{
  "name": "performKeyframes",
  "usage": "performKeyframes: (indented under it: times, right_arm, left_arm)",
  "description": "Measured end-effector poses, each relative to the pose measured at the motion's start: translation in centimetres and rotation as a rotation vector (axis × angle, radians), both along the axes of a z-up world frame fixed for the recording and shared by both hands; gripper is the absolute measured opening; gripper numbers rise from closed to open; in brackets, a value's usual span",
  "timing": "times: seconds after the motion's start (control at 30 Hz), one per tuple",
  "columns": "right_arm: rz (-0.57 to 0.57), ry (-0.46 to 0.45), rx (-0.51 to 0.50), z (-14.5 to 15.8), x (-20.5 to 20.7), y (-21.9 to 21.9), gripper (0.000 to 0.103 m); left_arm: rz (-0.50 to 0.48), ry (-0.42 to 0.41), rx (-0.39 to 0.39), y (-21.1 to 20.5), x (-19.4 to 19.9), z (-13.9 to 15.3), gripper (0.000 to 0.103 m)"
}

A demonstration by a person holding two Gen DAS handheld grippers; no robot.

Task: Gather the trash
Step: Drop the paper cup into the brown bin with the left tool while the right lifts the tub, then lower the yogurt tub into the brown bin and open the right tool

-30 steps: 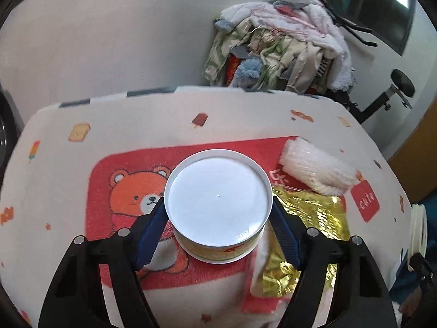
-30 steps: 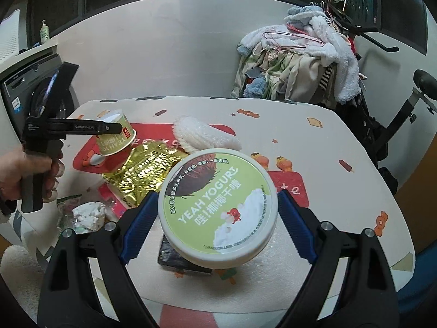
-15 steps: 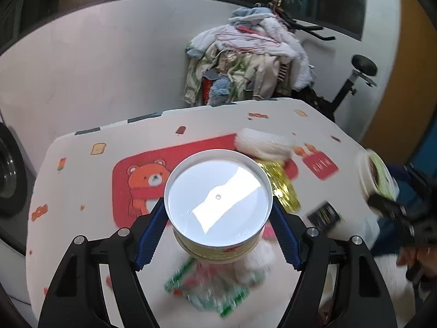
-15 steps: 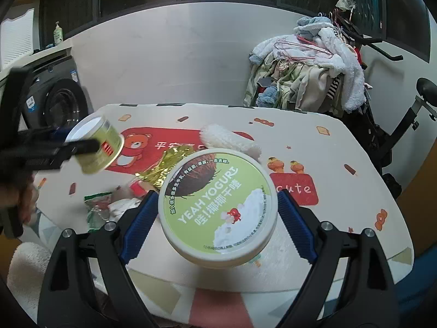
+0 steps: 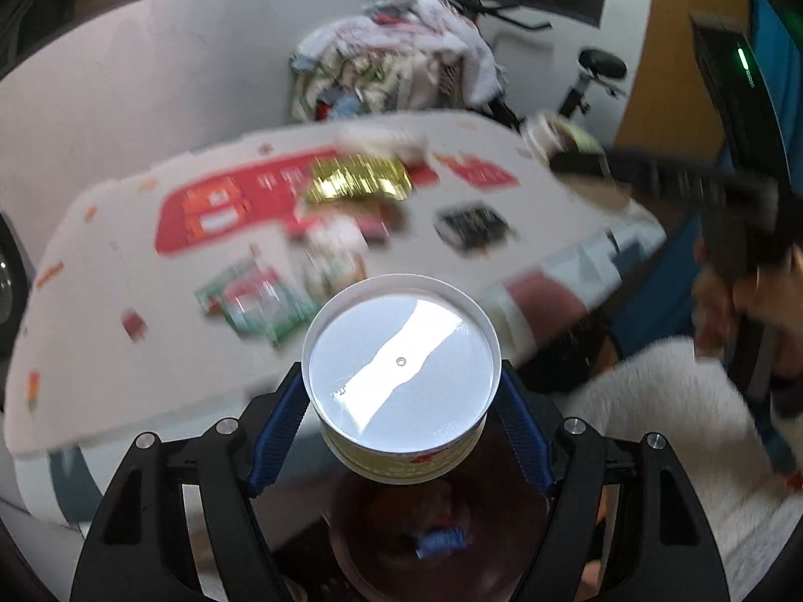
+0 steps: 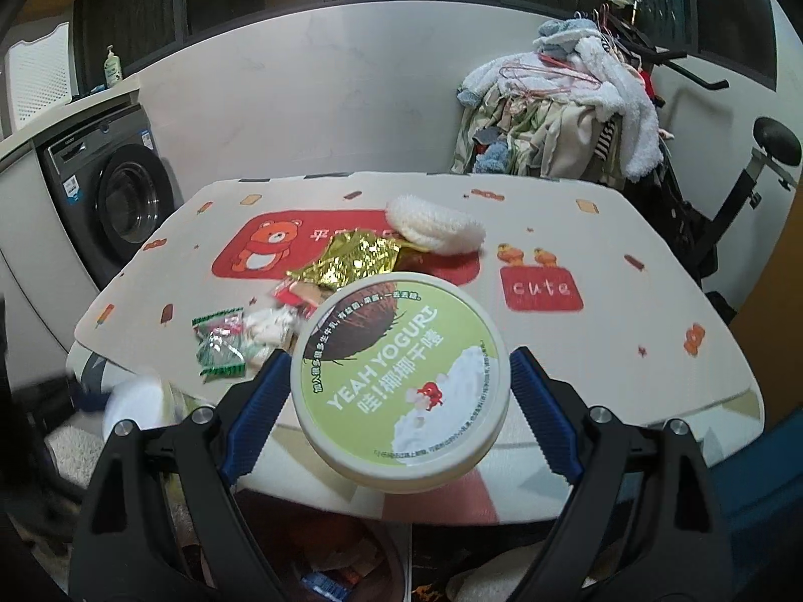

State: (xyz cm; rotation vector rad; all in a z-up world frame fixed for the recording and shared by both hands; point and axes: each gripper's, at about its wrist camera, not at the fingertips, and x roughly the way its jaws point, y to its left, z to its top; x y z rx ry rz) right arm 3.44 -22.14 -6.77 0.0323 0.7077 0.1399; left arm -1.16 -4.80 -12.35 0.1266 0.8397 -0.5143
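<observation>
Two tubs are in the air at once. The left gripper (image 5: 401, 431) is clamped on a small cup (image 5: 401, 376), white flat face toward the camera and a yellow-green printed wall under it, held off the table edge over a dark round opening that looks like a bin (image 5: 436, 532). The right gripper (image 6: 401, 391) is squeezing a yogurt tub (image 6: 401, 381), green "YEAH YOGURT" lid up, hanging past the near edge of the table (image 6: 627, 341).

Looks like the drop-off step: both need lining up over the bin, then the jaws let go. Both look like light, rigid plastic, so they should fall clean.

Left on the table: gold foil (image 6: 351, 261), a green wrapper (image 6: 221, 341), crumpled paper (image 6: 271, 326) and a white foam sleeve (image 6: 436, 226). The left view is blurry.
</observation>
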Motion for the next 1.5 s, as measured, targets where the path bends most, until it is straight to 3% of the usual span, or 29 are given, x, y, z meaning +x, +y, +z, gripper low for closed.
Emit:
performKeyframes:
  times: [0.27, 0.4, 0.6, 0.8, 1.1, 1.5]
  right_arm:
    - [0.003, 0.019, 0.016, -1.0, -2.0, 0.1, 0.086]
    - [0.024, 0.039, 0.012, -2.2, -3.0, 0.5, 0.087]
    - [0.073, 0.145, 0.002, -6.0, -4.3, 2.2, 0.087]
    - [0.141, 0.215, -0.013, -8.8, -5.2, 5.0, 0.087]
    - [0.239, 0.288, -0.064, -11.6, -5.9, 8.9, 0.087]
    - [0.234, 0.334, -0.091, -13.1, -5.8, 9.2, 0.087]
  left_arm:
    - [-0.052, 0.107, 0.076, -1.2, -2.4, -4.6, 0.073]
    - [0.029, 0.069, 0.057, -0.1, -2.2, -3.0, 0.09]
    - [0.167, 0.02, 0.111, 1.6, -1.6, -0.1, 0.092]
    - [0.24, 0.012, 0.089, 3.7, -1.0, 1.5, 0.093]
    - [0.299, 0.007, 0.073, 5.6, -0.6, 2.3, 0.093]
    - [0.317, 0.017, 0.067, 6.3, -0.3, 1.9, 0.093]
